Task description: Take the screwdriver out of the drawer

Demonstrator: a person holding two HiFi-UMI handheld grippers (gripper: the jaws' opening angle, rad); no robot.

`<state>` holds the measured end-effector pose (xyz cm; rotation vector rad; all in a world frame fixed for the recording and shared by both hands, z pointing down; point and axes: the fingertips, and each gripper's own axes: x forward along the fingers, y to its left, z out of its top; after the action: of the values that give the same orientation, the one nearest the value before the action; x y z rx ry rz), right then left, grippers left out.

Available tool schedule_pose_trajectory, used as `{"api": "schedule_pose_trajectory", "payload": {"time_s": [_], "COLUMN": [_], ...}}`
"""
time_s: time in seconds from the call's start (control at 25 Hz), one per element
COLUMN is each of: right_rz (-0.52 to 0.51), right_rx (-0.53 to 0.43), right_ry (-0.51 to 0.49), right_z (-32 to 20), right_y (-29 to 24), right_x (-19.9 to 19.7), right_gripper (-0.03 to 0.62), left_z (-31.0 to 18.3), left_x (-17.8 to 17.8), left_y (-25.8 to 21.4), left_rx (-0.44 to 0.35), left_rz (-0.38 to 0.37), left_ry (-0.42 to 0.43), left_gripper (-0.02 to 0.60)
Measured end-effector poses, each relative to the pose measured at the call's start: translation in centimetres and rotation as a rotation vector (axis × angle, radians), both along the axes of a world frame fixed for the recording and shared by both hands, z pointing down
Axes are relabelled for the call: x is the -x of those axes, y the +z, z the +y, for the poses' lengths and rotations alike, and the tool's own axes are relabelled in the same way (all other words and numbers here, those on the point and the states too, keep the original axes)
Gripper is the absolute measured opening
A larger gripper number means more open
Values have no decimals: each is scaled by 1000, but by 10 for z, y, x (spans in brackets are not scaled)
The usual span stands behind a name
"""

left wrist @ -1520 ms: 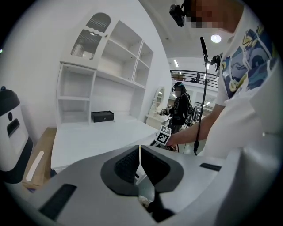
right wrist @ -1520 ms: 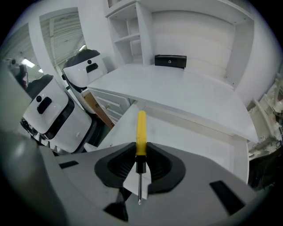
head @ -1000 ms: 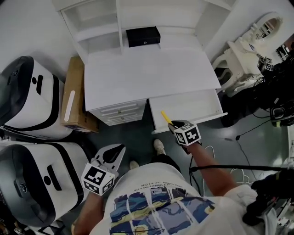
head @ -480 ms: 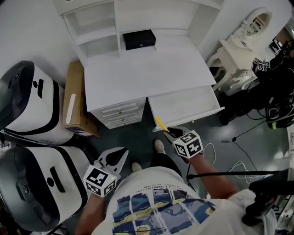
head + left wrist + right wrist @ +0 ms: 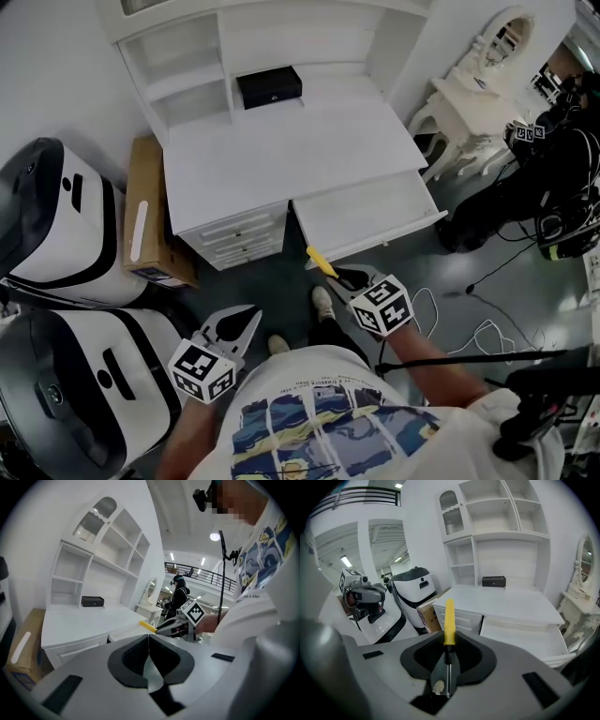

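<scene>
A screwdriver with a yellow handle (image 5: 320, 261) sticks out of my right gripper (image 5: 339, 275), which is shut on it. It hangs over the floor just in front of the open white drawer (image 5: 366, 211) of the white desk (image 5: 281, 150). In the right gripper view the yellow handle (image 5: 449, 620) points away from me and the metal shaft runs back between the pads. My left gripper (image 5: 251, 314) hovers low at the left, near my body, shut with nothing in it. From the left gripper view, its pads (image 5: 140, 651) meet, and the right gripper (image 5: 173, 625) with the screwdriver (image 5: 147, 626) shows beyond.
A black box (image 5: 269, 86) sits at the back of the desk top. Small drawers (image 5: 234, 244) lie under the desk's left side. A cardboard box (image 5: 145, 211) and two white-and-black machines (image 5: 47, 216) stand at the left. An ornate white dressing table (image 5: 478, 103) and floor cables (image 5: 469, 328) lie at the right.
My right gripper has drawn back from over the drawer's front towards my body and risen, with the screwdriver in it. The left gripper has shifted only slightly.
</scene>
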<state>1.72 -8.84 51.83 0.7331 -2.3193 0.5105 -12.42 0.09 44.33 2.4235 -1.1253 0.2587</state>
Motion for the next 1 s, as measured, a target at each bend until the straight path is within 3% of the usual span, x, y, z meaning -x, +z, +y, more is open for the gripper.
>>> {"api": "schedule_pose_trajectory", "payload": {"time_s": [1.0], "right_rz": [-42], "right_rx": [-35], "right_ry": [-20], "right_z": [34], "right_y": [-16], "right_x": [-1], "right_gripper": [94], "left_z": [20], "left_x": [-13], "left_y": [6], "left_rx": [-1], "left_rz": [-10], "left_ry": [22], "left_gripper": [14]}}
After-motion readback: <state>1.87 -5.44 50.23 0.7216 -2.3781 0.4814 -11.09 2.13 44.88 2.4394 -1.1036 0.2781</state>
